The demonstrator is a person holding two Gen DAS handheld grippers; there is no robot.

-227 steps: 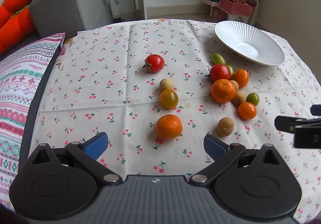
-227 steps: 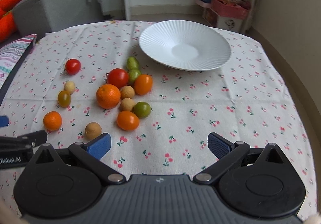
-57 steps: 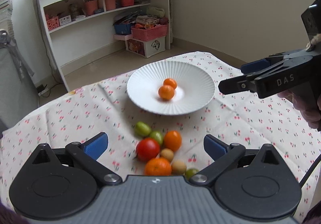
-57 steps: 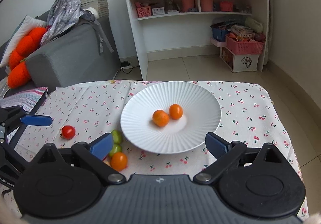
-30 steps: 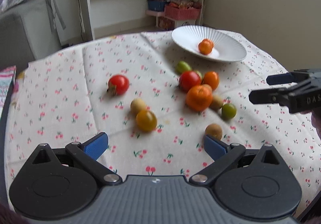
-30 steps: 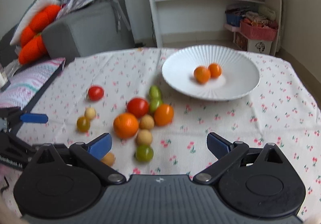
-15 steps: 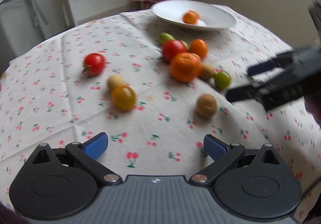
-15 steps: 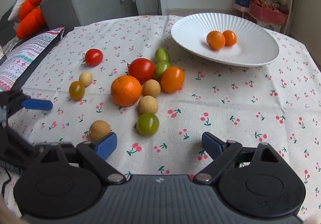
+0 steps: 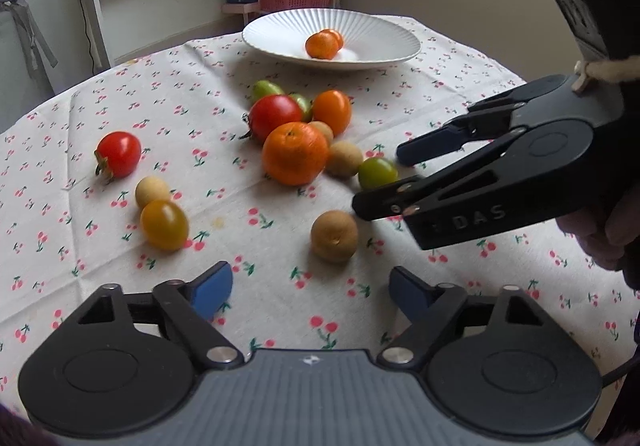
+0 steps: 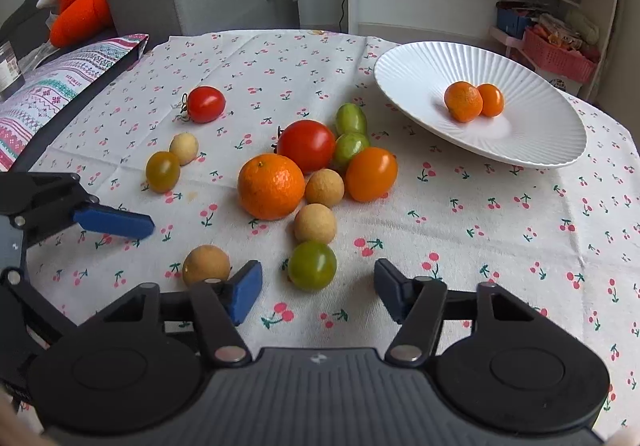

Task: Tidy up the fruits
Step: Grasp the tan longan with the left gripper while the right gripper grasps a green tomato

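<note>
Only two small orange fruits (image 10: 474,101) have been put on the white plate (image 10: 540,150) so far, the rest is left on the table (image 10: 460,214), and both grippers' jaws have just been closing, nothing gripped yet.

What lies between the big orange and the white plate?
In the right wrist view, a large red tomato, two green tomatoes and an orange tomato lie between the big orange and the plate.

The letters "DAS" stand in pale print on the black side of the right gripper (image 9: 384,182), seen from the left wrist view. Faint lettering on the patterned cushion (image 10: 60,86) is too small to read.
</note>
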